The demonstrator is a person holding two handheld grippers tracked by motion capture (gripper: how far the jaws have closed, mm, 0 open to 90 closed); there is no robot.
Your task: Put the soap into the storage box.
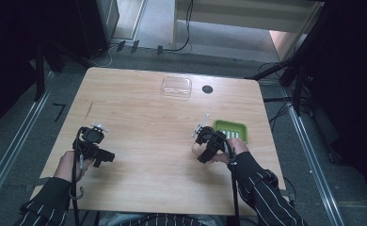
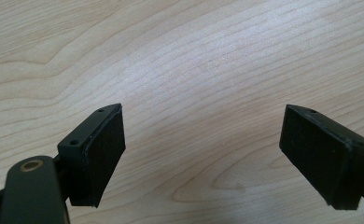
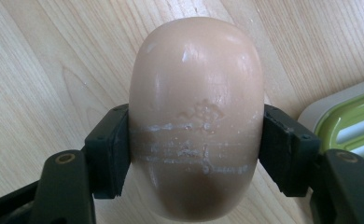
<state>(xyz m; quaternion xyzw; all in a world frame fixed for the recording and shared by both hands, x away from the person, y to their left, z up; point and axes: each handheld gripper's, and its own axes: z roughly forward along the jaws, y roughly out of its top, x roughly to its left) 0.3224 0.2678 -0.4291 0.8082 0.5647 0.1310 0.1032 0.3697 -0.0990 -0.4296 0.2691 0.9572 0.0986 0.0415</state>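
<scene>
A peach-coloured oval bar of soap (image 3: pixel 196 116) sits clamped between the two black jaws of my right gripper (image 3: pixel 196 149), which is shut on it just above the wooden table. In the high view the right gripper (image 1: pixel 209 141) hovers right beside the green soap dish (image 1: pixel 230 130) at the table's right side; the dish's edge (image 3: pixel 348 121) is at the right of the right gripper view. My left gripper (image 1: pixel 96 146) rests low at the table's left, its jaws (image 2: pixel 201 158) spread wide open over bare wood with nothing between them.
A clear plastic lid or tray (image 1: pixel 176 86) lies at the far middle of the table (image 1: pixel 144 117), with a small dark round disc (image 1: pixel 207 89) to its right. Cables and dark stands surround the table on the floor.
</scene>
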